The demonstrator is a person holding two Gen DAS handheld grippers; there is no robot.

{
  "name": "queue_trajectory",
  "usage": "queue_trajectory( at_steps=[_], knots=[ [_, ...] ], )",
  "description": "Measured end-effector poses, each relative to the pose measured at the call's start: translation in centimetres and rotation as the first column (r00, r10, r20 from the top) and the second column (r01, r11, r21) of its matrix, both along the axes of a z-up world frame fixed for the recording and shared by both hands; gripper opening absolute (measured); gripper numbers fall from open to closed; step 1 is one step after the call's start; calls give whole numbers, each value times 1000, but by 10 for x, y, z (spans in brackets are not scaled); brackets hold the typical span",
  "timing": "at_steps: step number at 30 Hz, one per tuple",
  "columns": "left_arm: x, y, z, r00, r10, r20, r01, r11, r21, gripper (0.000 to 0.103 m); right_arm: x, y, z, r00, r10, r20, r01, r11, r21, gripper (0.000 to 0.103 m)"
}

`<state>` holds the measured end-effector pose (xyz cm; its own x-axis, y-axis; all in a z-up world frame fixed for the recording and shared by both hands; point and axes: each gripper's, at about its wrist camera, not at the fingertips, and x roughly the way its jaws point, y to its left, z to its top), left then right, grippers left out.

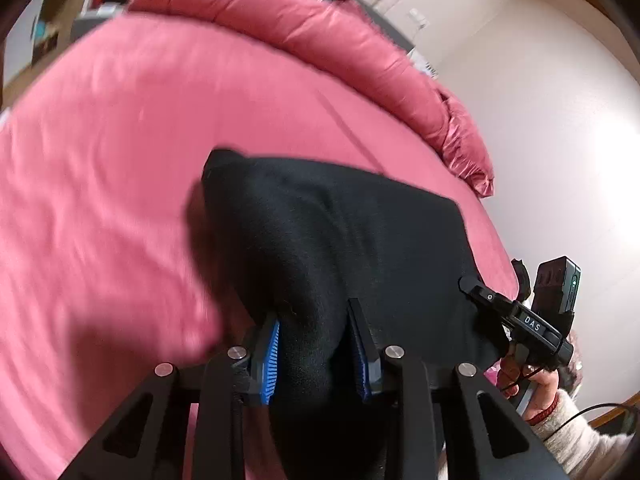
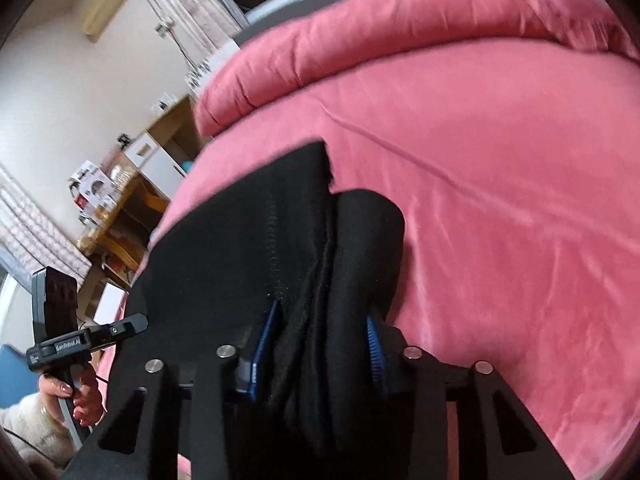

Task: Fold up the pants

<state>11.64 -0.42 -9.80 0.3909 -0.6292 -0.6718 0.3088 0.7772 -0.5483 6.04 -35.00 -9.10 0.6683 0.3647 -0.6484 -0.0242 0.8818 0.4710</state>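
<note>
Black pants (image 1: pixel 340 240): bunched fabric is clamped between the blue pads of the left gripper (image 1: pixel 316 344) and likewise the right gripper (image 2: pixel 320 344), stretched ahead of both above the pink bedspread (image 1: pixel 120 140).

Soft, even indoor light — a glaring white wall (image 1: pixel 560 128) washes out. Heavy fisheye bending, dark vignetted corners, motion blur smearing the pink bedding (image 1: pixel 100 200).

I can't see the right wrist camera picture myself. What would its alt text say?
A handheld gripper with blue-padded fingers is clamped on bunched black pants, held over a bed with a pink cover. At lower left, the person's other hand holds the second gripper at the same garment, in front of wooden shelves.
</note>
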Motion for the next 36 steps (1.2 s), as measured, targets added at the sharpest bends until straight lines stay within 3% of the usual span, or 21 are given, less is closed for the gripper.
queue_trajectory(
  at_steps=[4,7,10,11,13,16,18,21,24,26,27,28,32,36],
  knots=[
    [29,-4,38,990,-18,141,6,997,81,30,33,1,20,995,-14,100,13,1000,18,39],
    [80,-5,51,980,3,200,-37,986,165,31,79,7,25,989,-21,147,16,999,37,39],
    [128,-5,40,980,17,197,-64,971,232,32,130,14,13,989,-35,140,29,999,44,39],
    [147,-7,28,983,28,184,-82,952,296,32,142,14,8,991,-50,127,45,998,36,38],
    [170,-7,2,990,42,135,-92,917,388,35,166,6,-11,986,-142,89,143,990,-7,24],
    [174,7,-17,985,114,130,-147,946,289,49,178,-17,-40,970,-240,-30,241,971,8,24],
    [167,14,-21,976,158,148,-194,942,272,57,170,-27,-53,961,-262,-92,262,965,-3,22],
    [146,16,-14,962,198,188,-245,931,271,58,147,-16,-43,974,-222,-54,216,971,-98,21],
    [116,19,-1,945,233,228,-296,906,303,58,109,4,-17,979,-201,22,201,953,-227,22],
    [88,17,4,935,255,245,-328,885,331,58,84,20,-2,981,-182,69,194,944,-268,35],
    [77,17,4,935,256,246,-330,880,341,59,72,30,5,982,-167,85,184,944,-274,58],
    [67,16,3,936,259,239,-332,876,350,59,61,39,11,982,-154,107,179,944,-277,71],
    [21,9,1,946,266,186,-317,884,345,59,28,80,26,989,-77,125,110,953,-284,73],
    [-11,7,13,940,276,200,-333,867,370,59,-2,111,35,992,-48,120,84,945,-316,88]
  ],
)
